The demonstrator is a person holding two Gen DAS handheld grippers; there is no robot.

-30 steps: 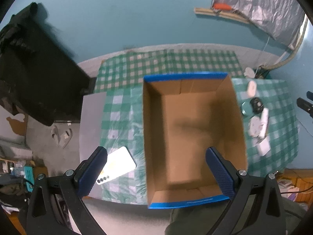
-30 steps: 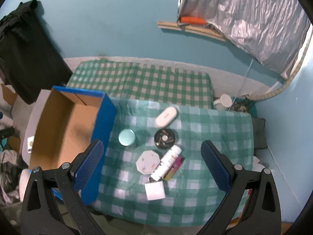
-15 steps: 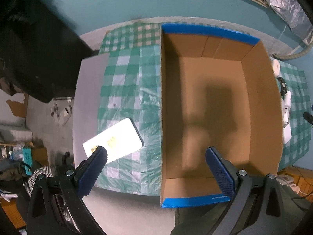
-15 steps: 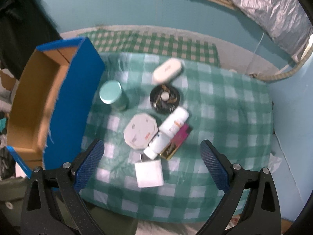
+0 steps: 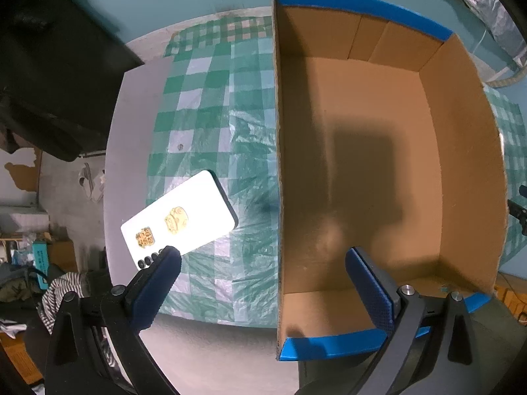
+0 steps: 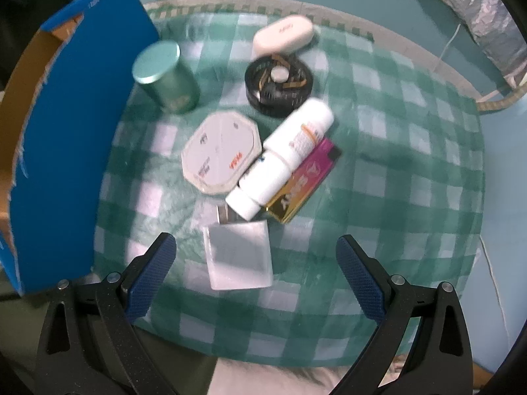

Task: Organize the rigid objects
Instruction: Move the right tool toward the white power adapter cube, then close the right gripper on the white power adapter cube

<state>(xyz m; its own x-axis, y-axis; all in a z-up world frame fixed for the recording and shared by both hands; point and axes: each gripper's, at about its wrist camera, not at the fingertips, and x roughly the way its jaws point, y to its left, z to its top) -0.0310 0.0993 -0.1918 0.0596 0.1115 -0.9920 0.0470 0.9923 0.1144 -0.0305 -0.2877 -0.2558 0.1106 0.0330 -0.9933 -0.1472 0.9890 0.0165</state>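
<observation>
An empty cardboard box [image 5: 461, 151] with blue outer walls fills the right of the left wrist view. My left gripper [image 5: 263, 263] hangs open above its near left wall. A white phone [image 5: 179, 219] lies left of the box, by my left finger. In the right wrist view my right gripper [image 6: 256, 253] is open, just above a white square block [image 6: 238, 255]. Beyond it lie a white bottle [image 6: 283, 158], a magenta and gold packet [image 6: 304, 184], a white octagonal case [image 6: 221, 153], a teal tin [image 6: 166, 75], a black round dish [image 6: 279, 82] and a white oval case [image 6: 283, 36].
A green checked cloth [image 6: 395, 164] covers the table. The box's blue wall [image 6: 72, 125] stands at the left of the right wrist view. Dark fabric [image 5: 49, 75] hangs at the far left, with floor clutter [image 5: 29, 256] below the table edge. Silver foil [image 6: 477, 6] hangs at the back right.
Both grippers have come down closer to the table. The box and phone have grown larger in the left view. The right gripper has closed in on the white block.
</observation>
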